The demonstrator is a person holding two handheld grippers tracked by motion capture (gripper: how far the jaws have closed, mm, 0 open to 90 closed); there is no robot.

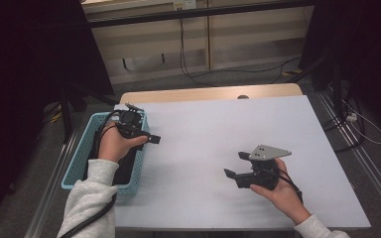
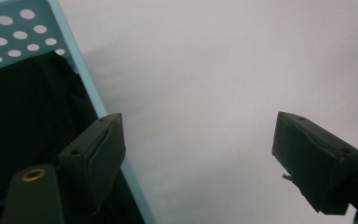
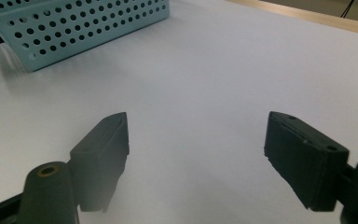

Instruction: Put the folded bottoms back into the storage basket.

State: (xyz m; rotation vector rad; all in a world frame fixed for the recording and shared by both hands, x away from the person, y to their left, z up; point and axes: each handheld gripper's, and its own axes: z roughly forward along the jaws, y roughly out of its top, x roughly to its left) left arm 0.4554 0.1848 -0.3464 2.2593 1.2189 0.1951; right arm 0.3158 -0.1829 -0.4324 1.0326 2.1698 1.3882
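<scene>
A light blue perforated basket [image 1: 79,153] stands at the table's left edge with something dark [image 1: 125,168] lying inside. My left gripper [image 1: 145,135] hovers over the basket's right rim, held in a hand with a grey sleeve. In the left gripper view the left gripper [image 2: 196,144] stands open with nothing between its jaws; one jaw is above the basket's rim [image 2: 86,79] and the dark contents [image 2: 28,107]. My right gripper [image 1: 234,164] is over the white table at the front right, points left toward the basket [image 3: 74,23], and is open and empty [image 3: 196,149].
The white table top [image 1: 213,124] spreads between the two grippers, with a wooden strip [image 1: 203,93] along its far edge. Cables [image 1: 193,74] lie on the floor behind the table. Dark furniture flanks both sides.
</scene>
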